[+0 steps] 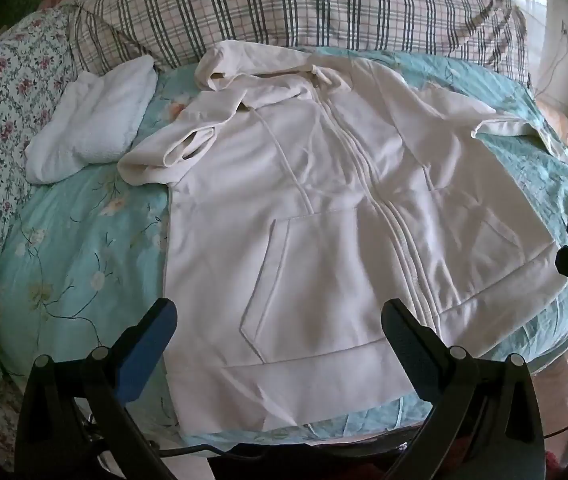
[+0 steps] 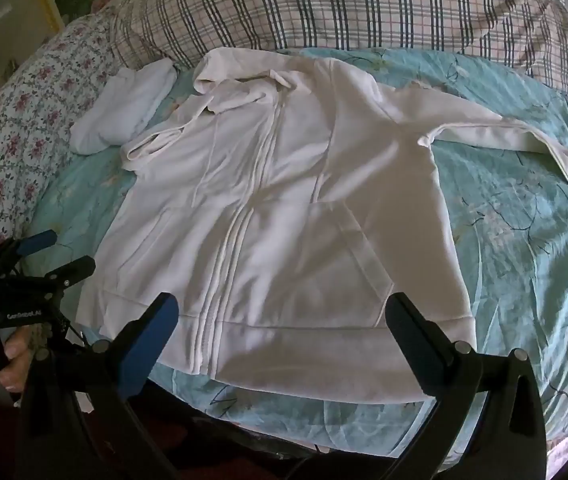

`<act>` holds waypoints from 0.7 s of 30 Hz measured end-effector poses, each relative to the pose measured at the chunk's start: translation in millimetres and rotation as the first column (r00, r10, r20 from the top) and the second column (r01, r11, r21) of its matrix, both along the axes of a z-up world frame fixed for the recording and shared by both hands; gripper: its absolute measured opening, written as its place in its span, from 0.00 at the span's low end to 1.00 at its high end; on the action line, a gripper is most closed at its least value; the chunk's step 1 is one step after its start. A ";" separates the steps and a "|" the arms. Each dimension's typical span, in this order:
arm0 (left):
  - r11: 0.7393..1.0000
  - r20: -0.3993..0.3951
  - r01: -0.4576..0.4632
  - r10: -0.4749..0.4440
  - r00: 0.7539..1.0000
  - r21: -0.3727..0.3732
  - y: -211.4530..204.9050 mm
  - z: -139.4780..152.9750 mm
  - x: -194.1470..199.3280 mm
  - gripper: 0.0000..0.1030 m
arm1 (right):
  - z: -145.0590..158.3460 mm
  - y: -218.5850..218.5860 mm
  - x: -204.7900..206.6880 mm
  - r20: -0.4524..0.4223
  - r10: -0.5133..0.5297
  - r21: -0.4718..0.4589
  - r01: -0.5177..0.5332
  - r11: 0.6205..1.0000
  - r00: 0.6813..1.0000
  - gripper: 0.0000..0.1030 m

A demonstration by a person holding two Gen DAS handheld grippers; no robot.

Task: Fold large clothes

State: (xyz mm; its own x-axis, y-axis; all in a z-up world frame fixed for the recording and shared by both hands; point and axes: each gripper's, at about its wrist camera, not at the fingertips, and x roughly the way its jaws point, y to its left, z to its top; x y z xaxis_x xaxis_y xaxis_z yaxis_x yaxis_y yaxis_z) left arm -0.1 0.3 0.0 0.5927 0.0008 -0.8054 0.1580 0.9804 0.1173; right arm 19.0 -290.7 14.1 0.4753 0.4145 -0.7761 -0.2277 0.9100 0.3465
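A white hoodie (image 1: 323, 216) lay spread, zip up, on the teal quilt (image 1: 84, 256) — one sleeve folded in, the other stretched out. Both grippers — left (image 1: 280, 320), right (image 2: 282, 320) — hung above its hem, fingers wide apart, holding nothing.
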 end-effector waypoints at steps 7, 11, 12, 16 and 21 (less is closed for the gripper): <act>1.000 0.007 0.002 -0.002 1.000 -0.019 0.6 -0.6 -1.1 0.99 | 1.6 0.6 -0.7 0.005 -0.004 0.002 0.004 1.000 1.000 1.00; 1.000 0.007 0.003 -0.002 1.000 -0.024 3.0 -2.2 -0.2 0.99 | 2.4 0.5 0.0 0.005 -0.005 0.004 0.005 1.000 1.000 1.00; 1.000 0.007 0.003 -0.002 1.000 -0.024 3.0 -2.1 -0.3 0.99 | 2.4 0.4 0.1 0.006 -0.006 0.005 0.006 1.000 1.000 1.00; 1.000 0.007 0.002 -0.002 1.000 -0.023 3.1 -1.6 3.1 0.99 | 2.9 -0.3 1.3 0.005 -0.008 0.009 0.008 1.000 1.000 1.00; 1.000 0.008 0.001 -0.001 1.000 -0.024 2.4 -1.9 2.9 0.99 | 2.9 -0.3 1.3 0.005 -0.007 0.009 0.007 1.000 1.000 1.00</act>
State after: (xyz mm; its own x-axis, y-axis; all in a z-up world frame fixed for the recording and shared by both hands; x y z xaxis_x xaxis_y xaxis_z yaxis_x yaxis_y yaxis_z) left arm 2.8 2.7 -2.0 0.5987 -0.0192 -0.8007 0.1583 0.9828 0.0948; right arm 20.3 -291.0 17.0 0.4822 0.4182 -0.7698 -0.2231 0.9084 0.3537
